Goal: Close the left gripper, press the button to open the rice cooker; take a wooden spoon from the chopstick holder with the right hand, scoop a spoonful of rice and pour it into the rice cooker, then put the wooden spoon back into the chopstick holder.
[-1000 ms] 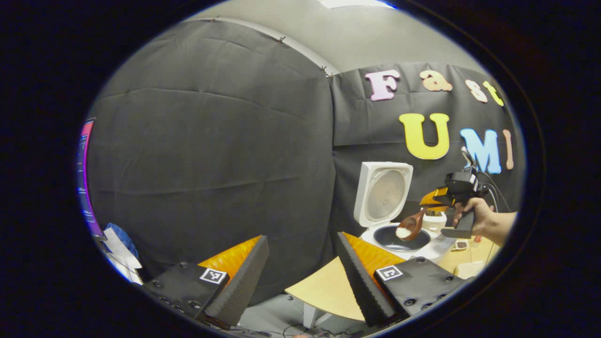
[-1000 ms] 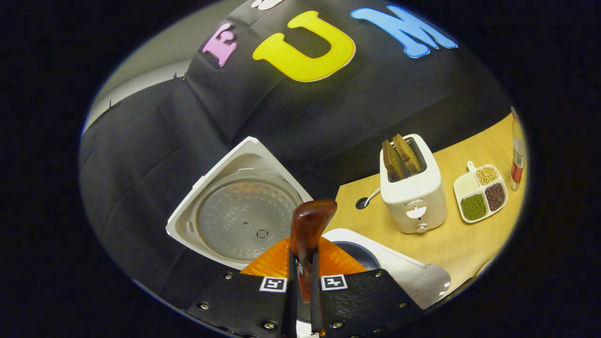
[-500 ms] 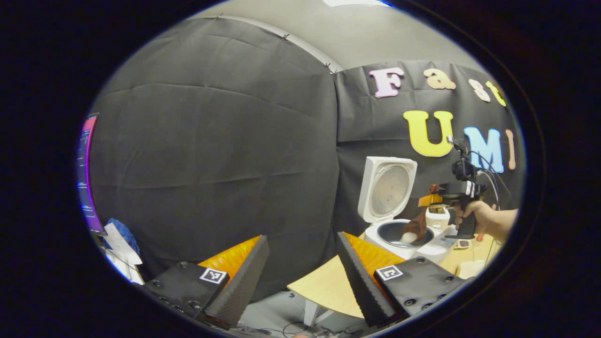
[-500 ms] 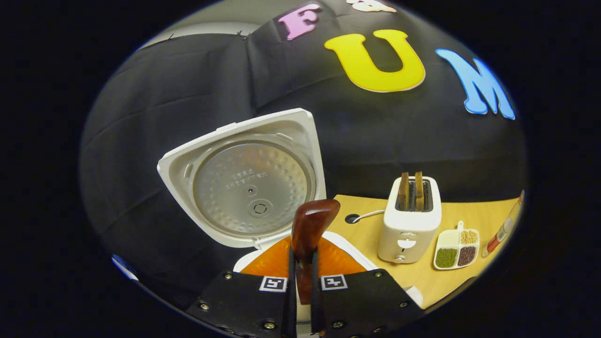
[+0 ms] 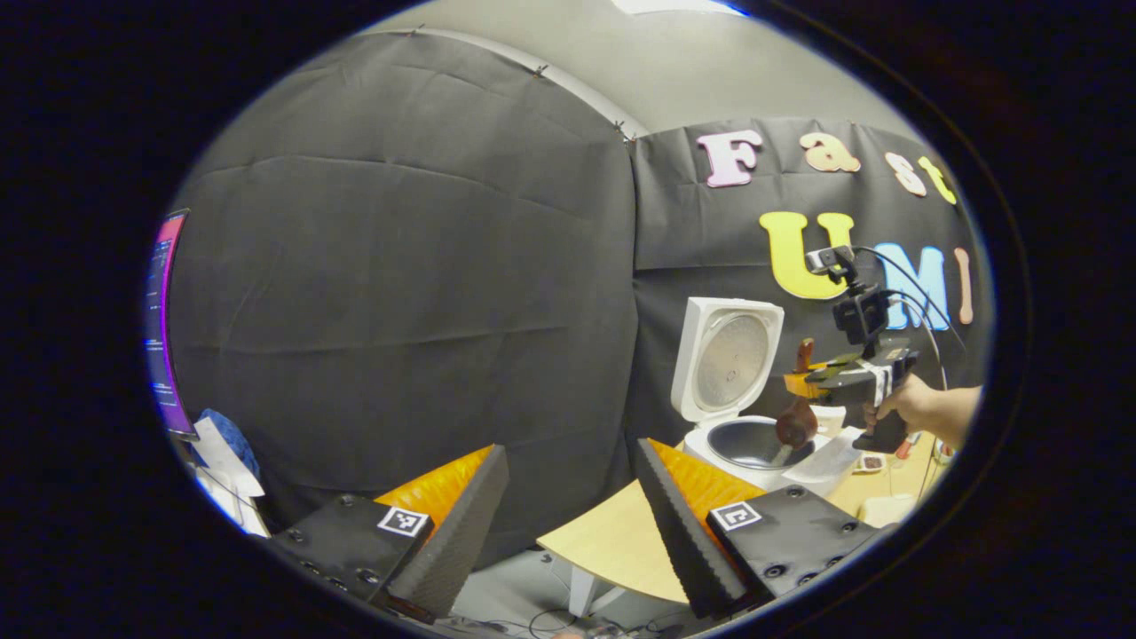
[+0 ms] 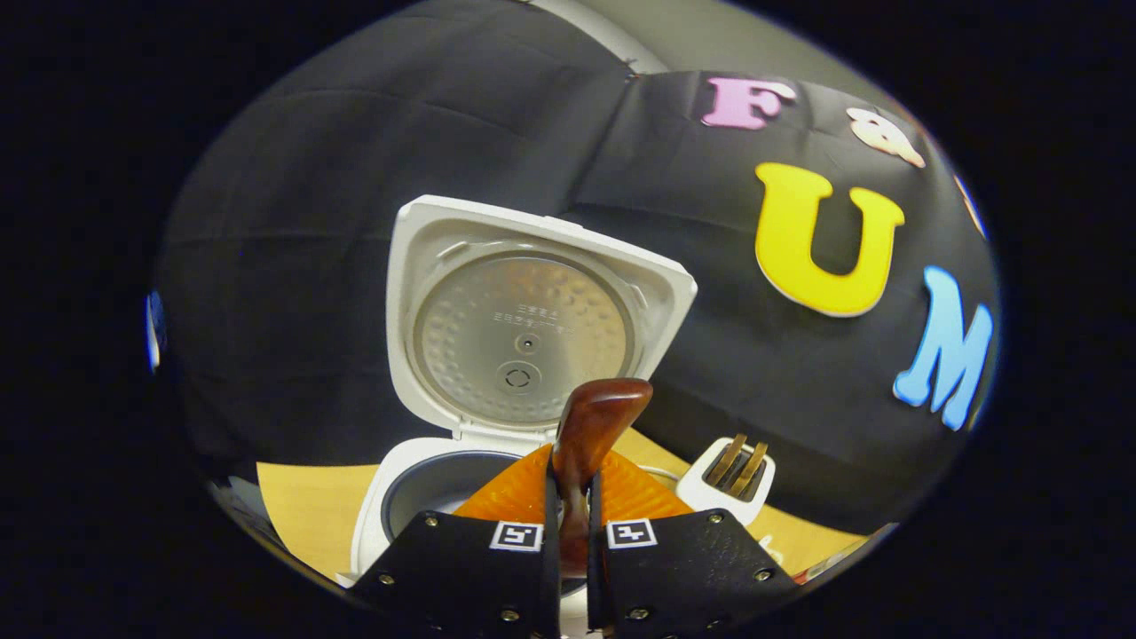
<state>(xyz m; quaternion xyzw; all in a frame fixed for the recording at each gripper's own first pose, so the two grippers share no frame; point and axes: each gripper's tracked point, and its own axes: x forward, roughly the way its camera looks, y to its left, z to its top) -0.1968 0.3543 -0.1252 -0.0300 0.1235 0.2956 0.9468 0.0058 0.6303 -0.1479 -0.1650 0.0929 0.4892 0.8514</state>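
Note:
The white rice cooker (image 5: 754,444) stands open on the wooden table, its lid (image 5: 728,359) upright and its dark inner pot (image 5: 750,441) showing. In the left gripper view, the right gripper (image 5: 803,383), held by a hand (image 5: 914,404), grips the wooden spoon (image 5: 796,424), whose bowl hangs tipped down over the pot. In the right gripper view, the right gripper (image 6: 568,541) is shut on the spoon's handle (image 6: 587,430), in front of the lid (image 6: 524,324) and pot (image 6: 435,488). My left gripper (image 5: 568,524) is open, low and left of the table's edge.
A white toaster (image 6: 728,479) with two slices stands behind the cooker. The wooden table (image 5: 612,546) ends just ahead of my left gripper. A lit screen (image 5: 164,319) and some blue and white things (image 5: 226,453) sit at the far left.
The right gripper has rolled and lifted, turning the spoon's bowl downward over the pot; the rice seen on the spoon before is gone from it. The left gripper has stayed put.

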